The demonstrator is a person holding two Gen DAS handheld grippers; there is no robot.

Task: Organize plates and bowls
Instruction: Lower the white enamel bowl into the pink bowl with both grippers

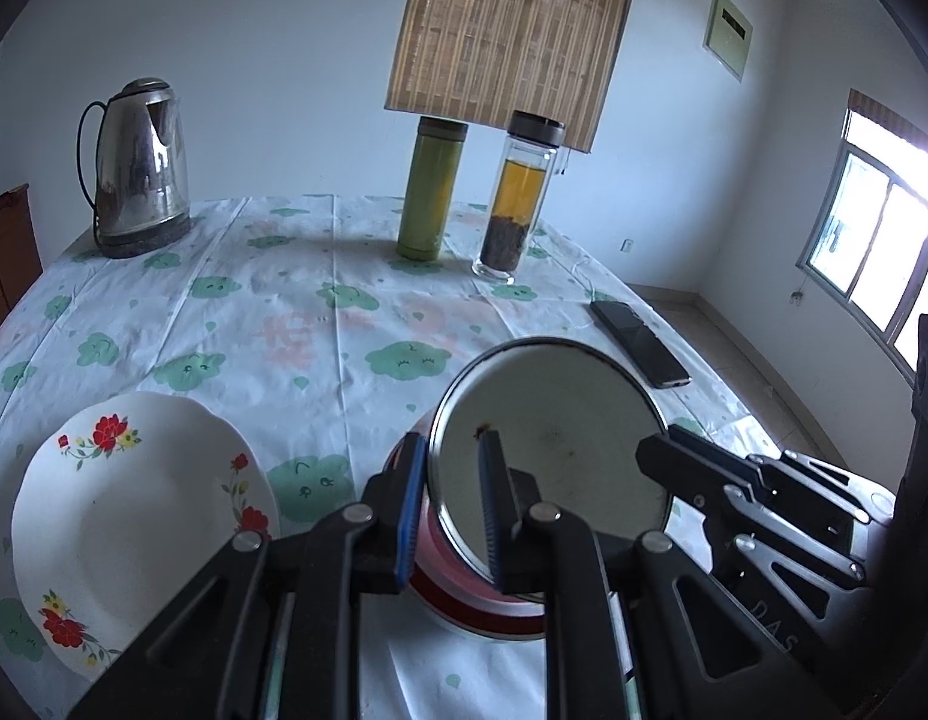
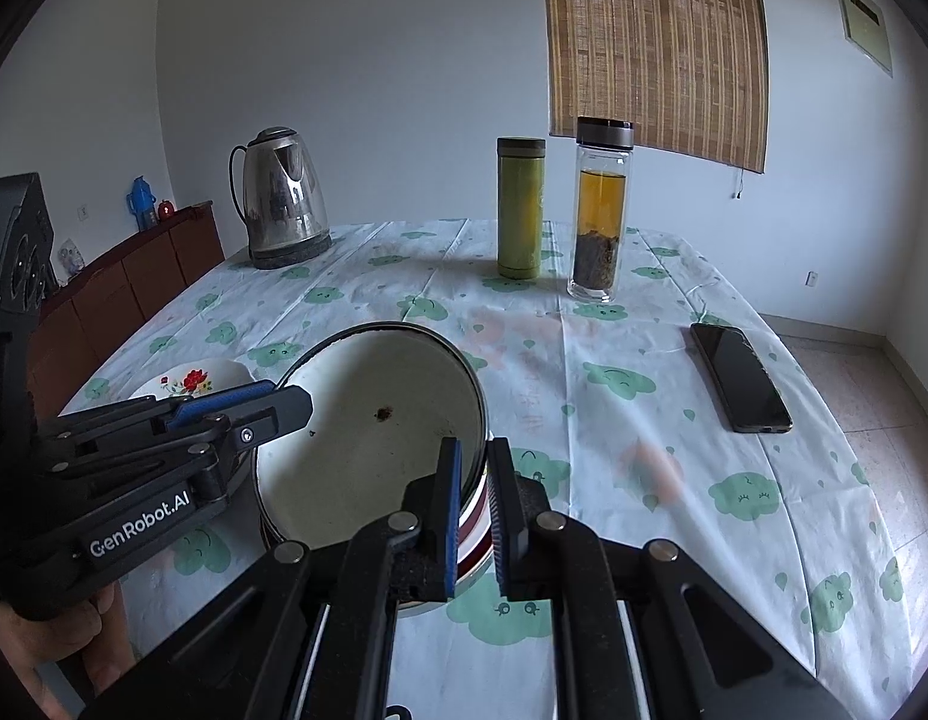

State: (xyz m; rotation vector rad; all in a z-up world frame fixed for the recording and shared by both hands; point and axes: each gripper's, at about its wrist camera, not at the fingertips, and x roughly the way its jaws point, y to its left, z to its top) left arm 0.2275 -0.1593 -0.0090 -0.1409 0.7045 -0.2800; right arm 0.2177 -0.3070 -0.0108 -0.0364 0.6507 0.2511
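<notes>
Here, step: both grippers hold one bowl (image 2: pixel 368 438) by opposite rims; judged, it is being carried or set toward the plate (image 1: pixel 134 516).
Left gripper (image 1: pixel 452 504): clenched on the bowl's left rim, one pad inside, one outside.
Right gripper (image 2: pixel 475 510): clenched on the right rim wall, likewise.
Bowl: tilted, its mouth turned toward the cameras, low over the table (image 2: pixel 673 396); whether its base touches I cannot tell.
Plate: flat on the cloth, just left of the bowl.
Advice: level the bowl first, move both hands together, keep the pinch even, release only once it sits.
Clearance: phone (image 2: pixel 739 378), bottle (image 2: pixel 601 210) and flask (image 2: pixel 520 210) stand well apart.
</notes>
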